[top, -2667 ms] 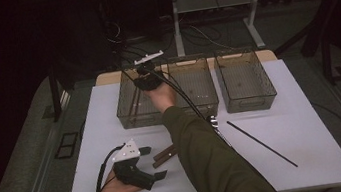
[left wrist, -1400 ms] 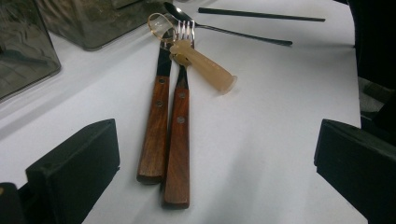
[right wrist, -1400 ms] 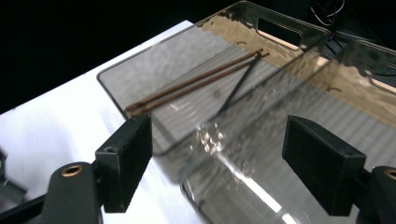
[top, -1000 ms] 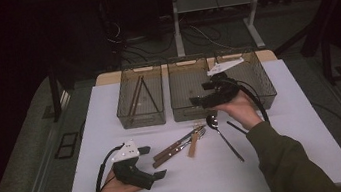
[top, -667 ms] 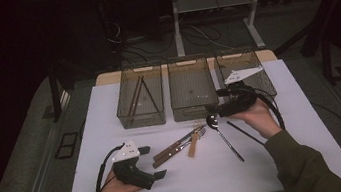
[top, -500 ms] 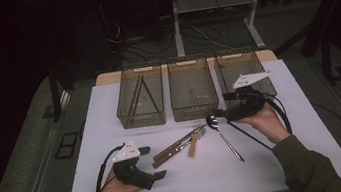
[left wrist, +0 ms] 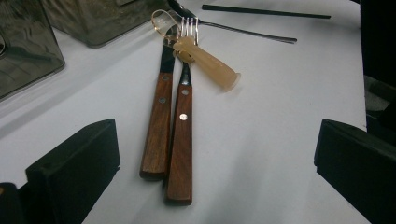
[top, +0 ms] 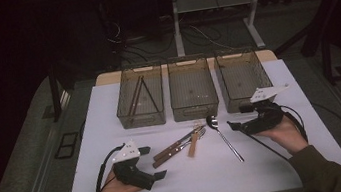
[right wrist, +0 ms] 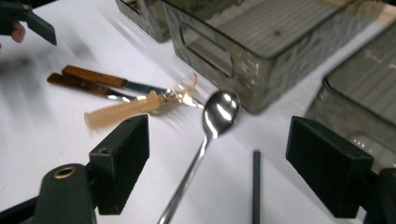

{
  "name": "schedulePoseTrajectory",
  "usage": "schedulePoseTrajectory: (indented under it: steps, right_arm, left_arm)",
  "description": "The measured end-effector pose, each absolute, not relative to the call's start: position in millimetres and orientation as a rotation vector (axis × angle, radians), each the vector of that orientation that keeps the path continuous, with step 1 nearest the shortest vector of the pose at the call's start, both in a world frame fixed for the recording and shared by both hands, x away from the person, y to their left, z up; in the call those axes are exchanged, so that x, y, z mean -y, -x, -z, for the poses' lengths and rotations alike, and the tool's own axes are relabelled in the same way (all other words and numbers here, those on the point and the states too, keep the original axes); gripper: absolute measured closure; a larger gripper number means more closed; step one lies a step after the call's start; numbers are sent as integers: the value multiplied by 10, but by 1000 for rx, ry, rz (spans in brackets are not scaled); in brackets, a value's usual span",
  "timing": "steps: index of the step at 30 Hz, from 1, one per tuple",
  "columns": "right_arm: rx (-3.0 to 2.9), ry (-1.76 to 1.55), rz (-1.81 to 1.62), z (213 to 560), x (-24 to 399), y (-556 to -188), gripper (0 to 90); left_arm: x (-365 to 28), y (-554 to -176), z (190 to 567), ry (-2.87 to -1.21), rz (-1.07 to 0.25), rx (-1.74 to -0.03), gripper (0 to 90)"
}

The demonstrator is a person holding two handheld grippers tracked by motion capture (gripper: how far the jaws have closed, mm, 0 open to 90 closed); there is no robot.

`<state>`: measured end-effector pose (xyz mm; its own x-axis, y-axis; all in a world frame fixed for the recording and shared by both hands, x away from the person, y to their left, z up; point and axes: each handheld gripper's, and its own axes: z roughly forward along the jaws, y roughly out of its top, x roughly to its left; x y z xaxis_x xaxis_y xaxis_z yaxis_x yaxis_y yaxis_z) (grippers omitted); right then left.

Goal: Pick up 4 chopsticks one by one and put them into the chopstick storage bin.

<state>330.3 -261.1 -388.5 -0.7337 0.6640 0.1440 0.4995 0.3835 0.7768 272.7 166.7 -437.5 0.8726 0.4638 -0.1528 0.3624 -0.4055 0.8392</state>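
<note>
Your left gripper (top: 153, 162) rests on the white table (top: 110, 109) at its near left, jaws spread wide with nothing between them. Just ahead of it, in the left gripper view, two wooden-handled pieces (left wrist: 173, 135) lie side by side, touching, their metal ends under a pale plastic-handled utensil (left wrist: 212, 65). No writing is legible on handles or blades.

At the far edge stand three clear bins: the left bin (top: 139, 96) holds chopsticks (top: 136, 98) leaning across it; the middle bin (top: 192, 87) and right bin (top: 243, 76) show no readable label.

The spoon (top: 223, 135) lies mid-table, bowl toward the bins, just right of the cutlery cluster. A single black chopstick (right wrist: 256, 186) lies beside its handle.

Your right gripper (top: 232, 123) is low near the table at the right, pointing toward the spoon, jaws released and gripping nothing; in the right gripper view the spoon (right wrist: 205, 140) sits between them untouched.
</note>
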Motion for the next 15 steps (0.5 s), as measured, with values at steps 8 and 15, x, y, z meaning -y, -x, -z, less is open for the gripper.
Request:
schedulePoseTrajectory:
  steps: [8,15]
  right_arm:
    - [-2449,-1098,-1213,3988,2859,-3174,263]
    - [-2482,-1155,-1159,4107,3067,-3044,412]
  left_arm:
    - [-1670,-2728,4374,-2034,-129,-598,0]
    - [-1668,-2724,4372,-2034,-130,-599,0]
